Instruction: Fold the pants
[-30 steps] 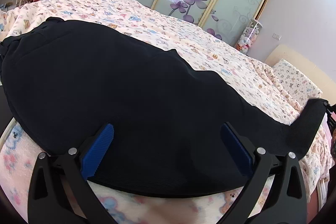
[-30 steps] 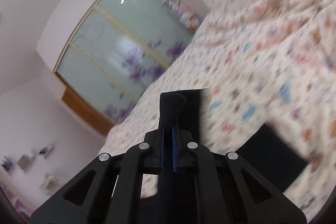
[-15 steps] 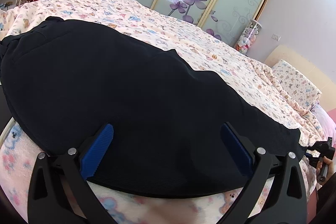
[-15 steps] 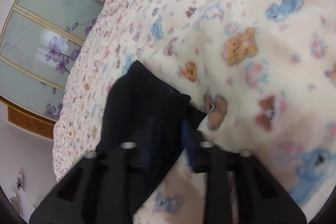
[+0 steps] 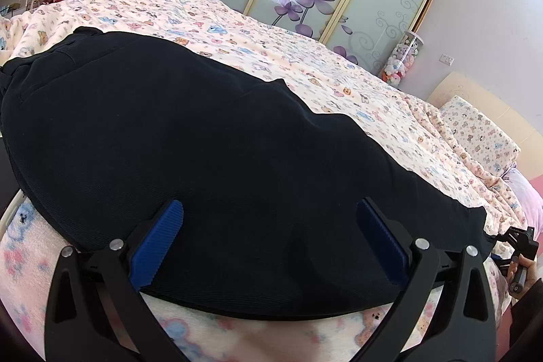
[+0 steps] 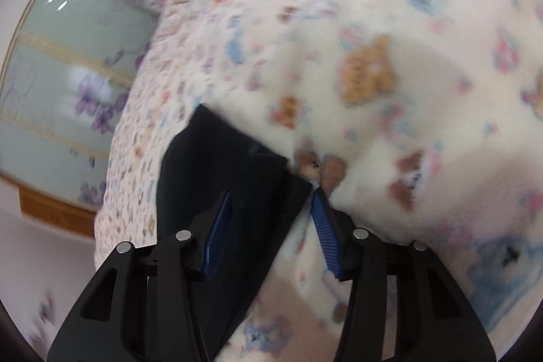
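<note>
Fingers (image 5: 159, 240) on the left gripper (image 5: 268, 240) stood wide apart, holding nothing, right above the near edge of the black pants (image 5: 210, 151). The right gripper (image 6: 271, 226) was open too, with the leg end (image 6: 230, 172) between its blue pads, not pinched. The pants lay flat along the near side of the bed (image 5: 305, 63). They looked soft, floppy and light, so grabbing the hem and the waist edge seemed best.

Both wrist views sit low and close over the bedspread (image 5: 305, 63) — sharing the black pants (image 6: 230, 178).
</note>
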`<state>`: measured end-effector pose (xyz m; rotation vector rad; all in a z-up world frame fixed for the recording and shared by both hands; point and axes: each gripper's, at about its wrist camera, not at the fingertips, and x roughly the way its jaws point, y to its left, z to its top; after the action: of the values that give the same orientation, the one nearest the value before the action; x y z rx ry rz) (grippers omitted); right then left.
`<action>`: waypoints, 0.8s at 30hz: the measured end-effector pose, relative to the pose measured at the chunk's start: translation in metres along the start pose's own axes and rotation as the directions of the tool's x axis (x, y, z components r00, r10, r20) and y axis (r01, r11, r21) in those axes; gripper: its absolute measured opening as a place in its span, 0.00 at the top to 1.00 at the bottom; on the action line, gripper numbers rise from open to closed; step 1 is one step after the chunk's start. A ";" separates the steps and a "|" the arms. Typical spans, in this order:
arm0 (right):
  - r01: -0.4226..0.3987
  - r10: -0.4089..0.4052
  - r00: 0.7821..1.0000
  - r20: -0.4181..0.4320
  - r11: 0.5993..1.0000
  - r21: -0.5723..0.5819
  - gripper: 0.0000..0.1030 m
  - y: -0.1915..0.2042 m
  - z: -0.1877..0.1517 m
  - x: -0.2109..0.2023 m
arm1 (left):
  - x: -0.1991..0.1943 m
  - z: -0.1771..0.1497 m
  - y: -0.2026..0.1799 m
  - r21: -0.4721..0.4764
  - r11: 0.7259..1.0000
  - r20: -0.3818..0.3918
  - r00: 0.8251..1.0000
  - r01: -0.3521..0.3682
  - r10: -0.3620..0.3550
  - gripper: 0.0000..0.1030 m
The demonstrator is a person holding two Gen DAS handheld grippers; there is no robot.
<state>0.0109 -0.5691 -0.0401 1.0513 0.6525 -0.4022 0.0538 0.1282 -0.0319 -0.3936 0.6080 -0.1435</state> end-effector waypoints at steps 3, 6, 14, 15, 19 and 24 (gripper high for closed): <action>-0.035 0.036 0.999 0.021 0.998 -0.060 0.50 -0.003 -0.005 -0.004 | 0.001 0.000 0.000 0.002 1.000 -0.002 1.000 -0.003 0.003 0.02; -0.008 0.011 0.999 0.031 0.995 -0.101 0.56 -0.006 -0.007 -0.006 | 0.001 0.000 0.000 0.004 1.000 -0.004 1.000 -0.007 0.007 0.02; -0.040 0.046 0.996 0.075 0.996 -0.081 0.55 -0.002 -0.001 -0.006 | 0.002 0.000 0.001 0.008 1.000 -0.007 1.000 -0.010 0.010 0.02; -0.061 0.069 0.994 0.088 0.994 -0.091 0.55 -0.002 -0.003 -0.009 | 0.001 0.001 0.001 0.006 1.000 -0.006 1.000 -0.006 0.006 0.02; -0.051 0.068 0.994 0.089 0.982 -0.181 0.55 0.001 -0.012 -0.011 | -0.008 0.010 -0.001 -0.027 0.998 -0.016 0.998 0.053 -0.053 0.02; -0.061 0.088 0.990 0.106 0.970 -0.234 0.55 0.009 -0.011 -0.006 | -0.010 0.032 -0.035 0.024 0.989 -0.028 0.989 0.148 -0.147 0.02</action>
<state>0.0081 -0.5551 -0.0338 0.8223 0.5401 -0.3110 0.0636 0.1084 0.0115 -0.4117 0.6017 -0.2983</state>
